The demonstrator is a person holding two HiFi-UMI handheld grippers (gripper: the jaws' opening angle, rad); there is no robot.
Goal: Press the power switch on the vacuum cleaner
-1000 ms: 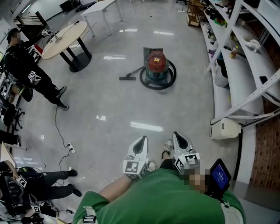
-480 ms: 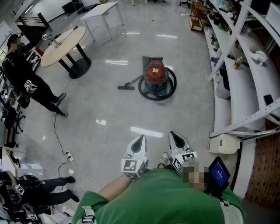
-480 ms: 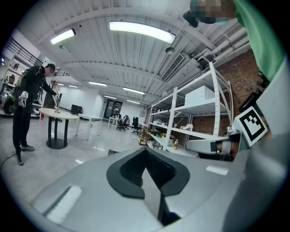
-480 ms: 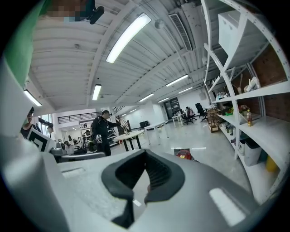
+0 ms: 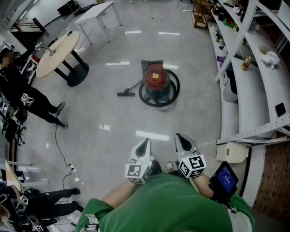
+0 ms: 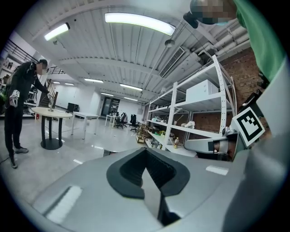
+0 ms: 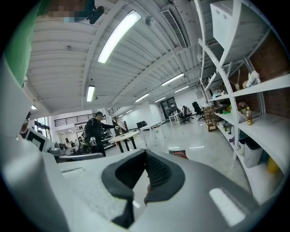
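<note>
The vacuum cleaner [image 5: 157, 79] stands on the grey floor a few steps ahead; it has a red domed top, a teal base and a black hose coiled round it. Its floor nozzle [image 5: 125, 94] lies to its left. My left gripper [image 5: 144, 145] and right gripper [image 5: 181, 138] are held side by side close to my chest, far short of the vacuum, both shut with nothing in them. In the right gripper view the vacuum [image 7: 180, 154] shows small and red beyond the shut jaws. The power switch is too small to make out.
White shelving [image 5: 253, 77] runs along the right, with a white box [image 5: 231, 152] on the floor at its foot. A round table [image 5: 55, 53] and a white table [image 5: 94, 12] stand at the far left. A person in black [image 5: 22, 97] stands left; a cable and power strip [image 5: 71, 157] lie on the floor.
The view has shifted forward, so the vacuum sits slightly lower and nearer. The standing person has slid toward the left edge. Both grippers have kept their place and stayed shut.
</note>
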